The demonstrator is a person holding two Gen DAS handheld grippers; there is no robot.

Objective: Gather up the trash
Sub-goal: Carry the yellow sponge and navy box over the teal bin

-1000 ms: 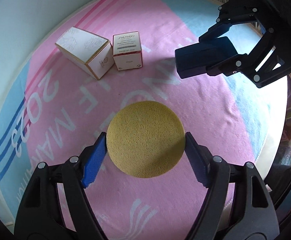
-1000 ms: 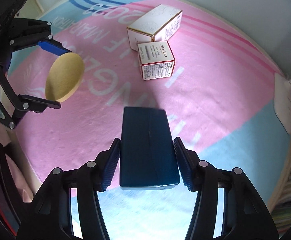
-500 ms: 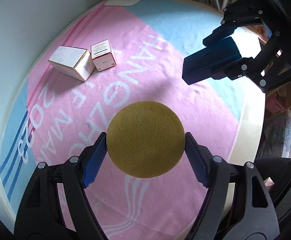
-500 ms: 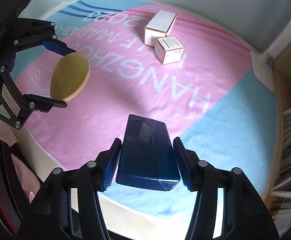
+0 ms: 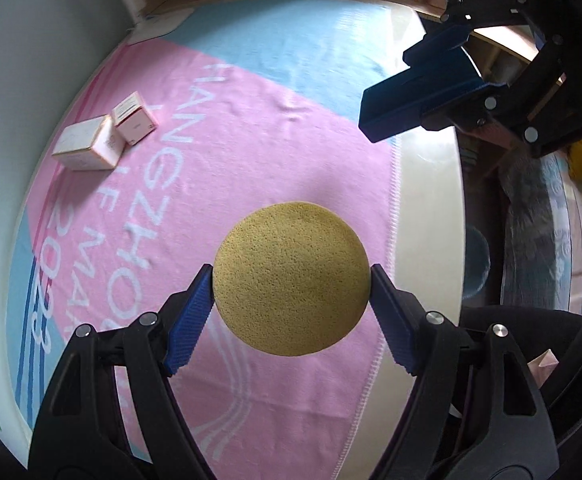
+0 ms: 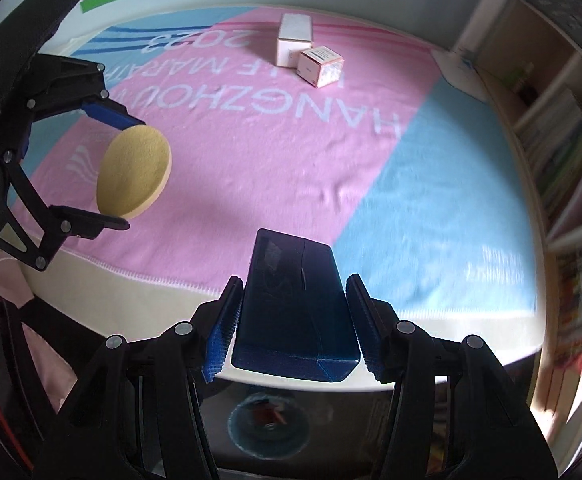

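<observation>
My left gripper [image 5: 291, 292] is shut on a round yellow sponge [image 5: 291, 278], held above the near edge of the pink and blue towel [image 5: 251, 128]. The sponge also shows in the right wrist view [image 6: 133, 178]. My right gripper [image 6: 293, 320] is shut on a dark blue box [image 6: 295, 300], held over the table's front edge; the box also shows in the left wrist view [image 5: 415, 106]. Two small white and pink boxes [image 6: 309, 56] lie on the towel at the far side, also in the left wrist view [image 5: 105, 138].
A round bin [image 6: 269, 422] with a dark opening stands on the floor below the table edge, under the right gripper. Bookshelves [image 6: 563, 132] line the right side. A white flat object [image 6: 457, 68] lies at the towel's far right corner.
Both grippers have pulled back from the towel's middle toward the table's front edge, still holding the sponge and the blue box. The bin has come into view below.
</observation>
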